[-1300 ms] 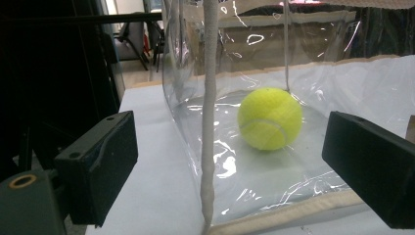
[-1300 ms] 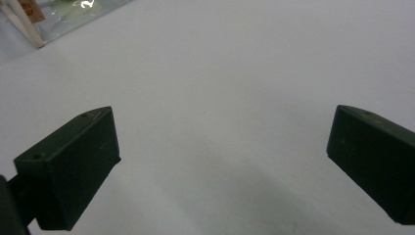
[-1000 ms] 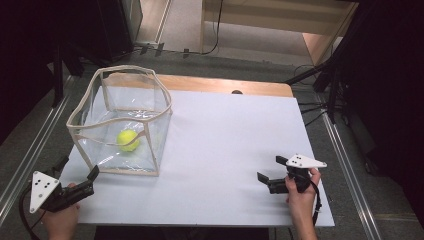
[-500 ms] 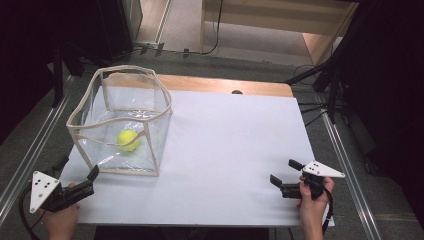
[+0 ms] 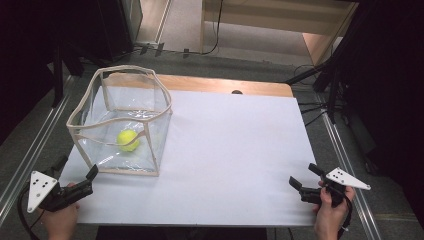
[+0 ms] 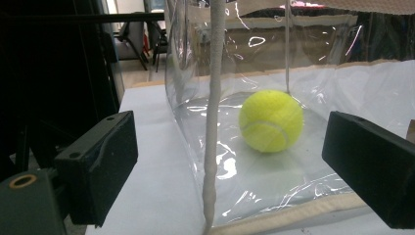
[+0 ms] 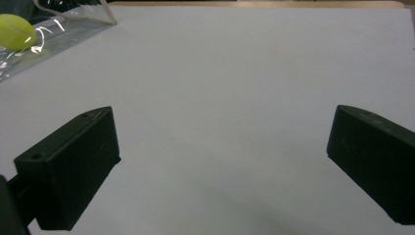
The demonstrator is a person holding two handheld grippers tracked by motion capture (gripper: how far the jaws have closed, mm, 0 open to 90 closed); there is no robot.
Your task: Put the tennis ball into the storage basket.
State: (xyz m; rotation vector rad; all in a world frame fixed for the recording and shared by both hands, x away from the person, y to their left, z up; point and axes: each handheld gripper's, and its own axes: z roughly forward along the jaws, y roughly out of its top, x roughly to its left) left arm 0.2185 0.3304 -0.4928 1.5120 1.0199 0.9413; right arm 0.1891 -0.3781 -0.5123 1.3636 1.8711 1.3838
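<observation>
- Right tongs (image 5: pixel 303 184), spread and empty, have drawn back to the table's (image 5: pixel 235 150) near right corner.
- Left tongs (image 5: pixel 76 173) wait spread beside the clear bag (image 5: pixel 150 107).
- Tennis ball (image 5: pixel 128 140) sits inside the bag; likely finished.

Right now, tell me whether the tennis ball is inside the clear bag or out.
Inside. The tennis ball rests on the floor of the clear bag, seen through its transparent wall.

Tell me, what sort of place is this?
Probably a lab or recording studio: a white table ringed by dark stands and floor cables, a yellow tennis ball in a clear plastic box, and hand-held black grippers, left and right.
</observation>
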